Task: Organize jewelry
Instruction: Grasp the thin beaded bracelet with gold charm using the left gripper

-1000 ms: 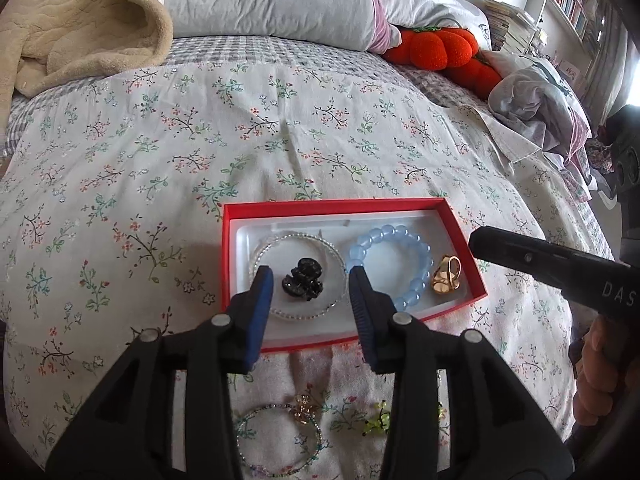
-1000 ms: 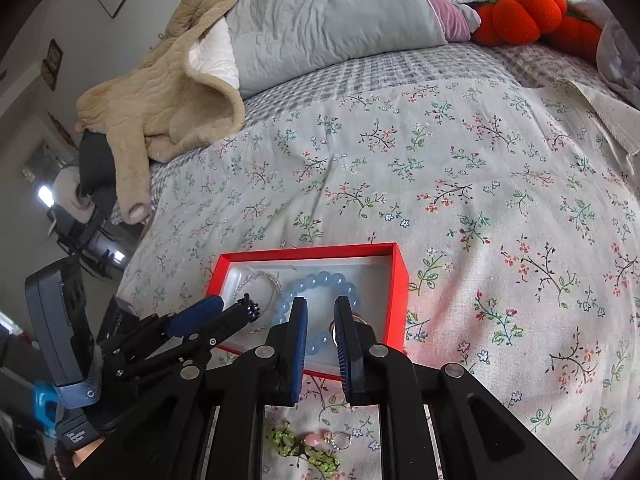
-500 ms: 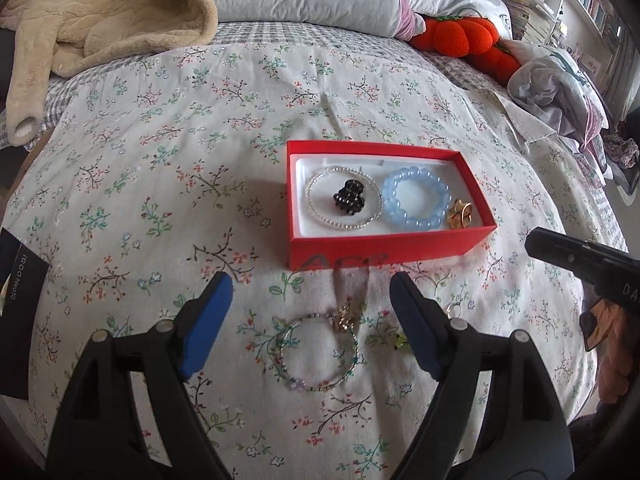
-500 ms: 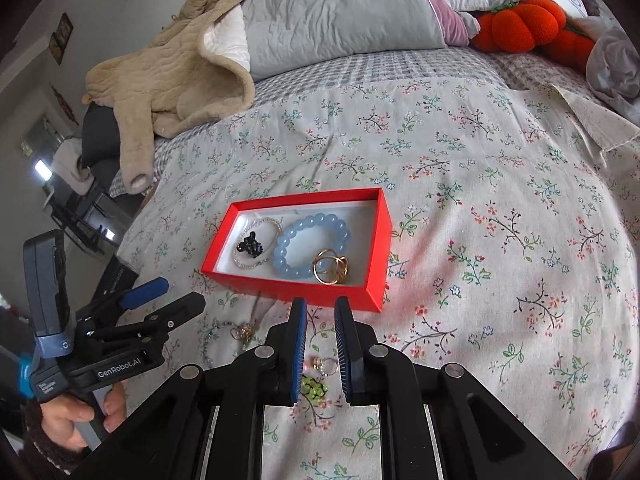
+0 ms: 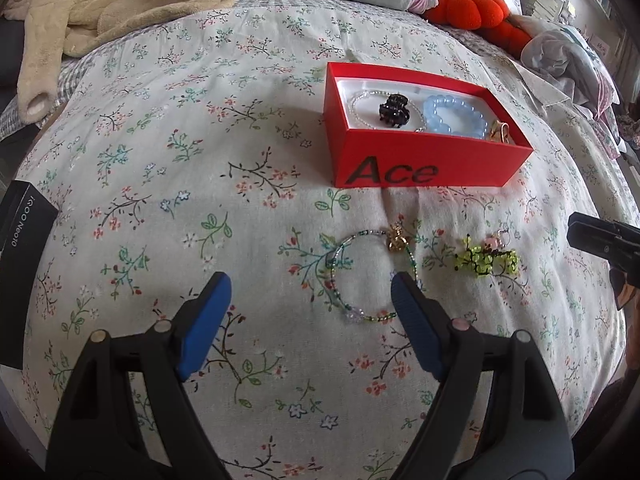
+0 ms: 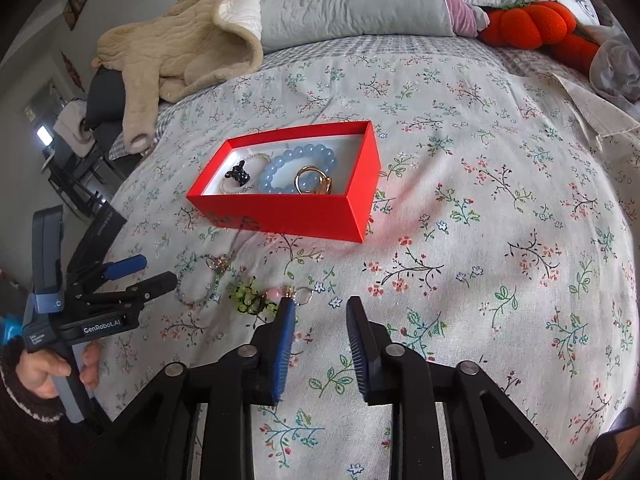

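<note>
Left gripper, fingers spread, above beaded bracelet before red box.

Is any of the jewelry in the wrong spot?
Yes. A green beaded bracelet and a yellow-green bead charm lie loose on the bedspread, in front of the red box that holds the other pieces. Nothing looks broken.

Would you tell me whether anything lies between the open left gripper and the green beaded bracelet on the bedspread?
Nothing visible does. The left gripper is open, and only bare bedspread lies between it and the green beaded bracelet; its right finger already overlaps the ring's edge.
</note>
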`<state>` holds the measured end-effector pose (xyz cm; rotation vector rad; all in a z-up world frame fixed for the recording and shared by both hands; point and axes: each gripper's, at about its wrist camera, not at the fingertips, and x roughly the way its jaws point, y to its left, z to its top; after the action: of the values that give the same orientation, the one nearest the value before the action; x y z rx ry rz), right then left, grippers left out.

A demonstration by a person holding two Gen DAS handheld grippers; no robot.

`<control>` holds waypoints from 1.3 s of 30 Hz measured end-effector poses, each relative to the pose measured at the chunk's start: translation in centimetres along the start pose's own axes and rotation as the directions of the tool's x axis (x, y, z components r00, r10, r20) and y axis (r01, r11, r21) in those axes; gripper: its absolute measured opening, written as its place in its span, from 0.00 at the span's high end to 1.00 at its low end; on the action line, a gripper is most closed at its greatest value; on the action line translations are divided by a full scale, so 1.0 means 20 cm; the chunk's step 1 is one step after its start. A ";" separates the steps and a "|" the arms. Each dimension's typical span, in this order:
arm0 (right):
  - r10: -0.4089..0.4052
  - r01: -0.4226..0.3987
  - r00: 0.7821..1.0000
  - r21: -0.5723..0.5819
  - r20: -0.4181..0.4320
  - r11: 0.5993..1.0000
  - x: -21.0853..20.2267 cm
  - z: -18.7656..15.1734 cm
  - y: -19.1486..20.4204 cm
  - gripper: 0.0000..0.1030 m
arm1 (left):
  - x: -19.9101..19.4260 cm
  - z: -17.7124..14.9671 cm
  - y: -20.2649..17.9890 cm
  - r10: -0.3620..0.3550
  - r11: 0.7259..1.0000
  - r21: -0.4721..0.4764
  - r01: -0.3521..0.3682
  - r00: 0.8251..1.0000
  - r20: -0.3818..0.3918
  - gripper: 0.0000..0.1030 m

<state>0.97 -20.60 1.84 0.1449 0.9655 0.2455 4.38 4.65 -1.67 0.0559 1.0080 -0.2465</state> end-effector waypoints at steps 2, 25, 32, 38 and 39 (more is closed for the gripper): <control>0.003 -0.003 1.000 -0.010 0.021 1.000 -0.01 -0.02 0.00 0.33 | 0.01 -0.02 0.01 0.007 1.000 0.010 -0.007 1.000 -0.001 0.20; 0.012 -0.024 0.997 -0.140 -0.080 0.990 0.22 -0.09 0.16 0.33 | 0.13 0.03 -0.04 -0.115 0.987 0.094 0.129 0.984 -0.136 0.61; 0.012 -0.023 0.996 -0.123 -0.085 0.992 0.23 -0.08 0.15 0.33 | 0.15 0.06 -0.04 -0.065 0.994 0.075 0.076 0.988 -0.140 0.92; 0.012 -0.023 0.996 -0.131 -0.084 0.991 0.23 -0.08 0.17 0.33 | 0.14 0.09 -0.05 -0.082 0.995 0.044 0.087 0.991 -0.110 0.97; 0.012 -0.022 0.997 -0.131 -0.081 0.991 0.23 -0.08 0.17 0.33 | 0.14 0.10 -0.05 -0.091 0.995 0.039 0.095 0.990 -0.104 0.97</control>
<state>1.71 -16.02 -1.84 0.0219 1.0248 0.3323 7.15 2.90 -2.91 0.0621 1.1081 -0.3540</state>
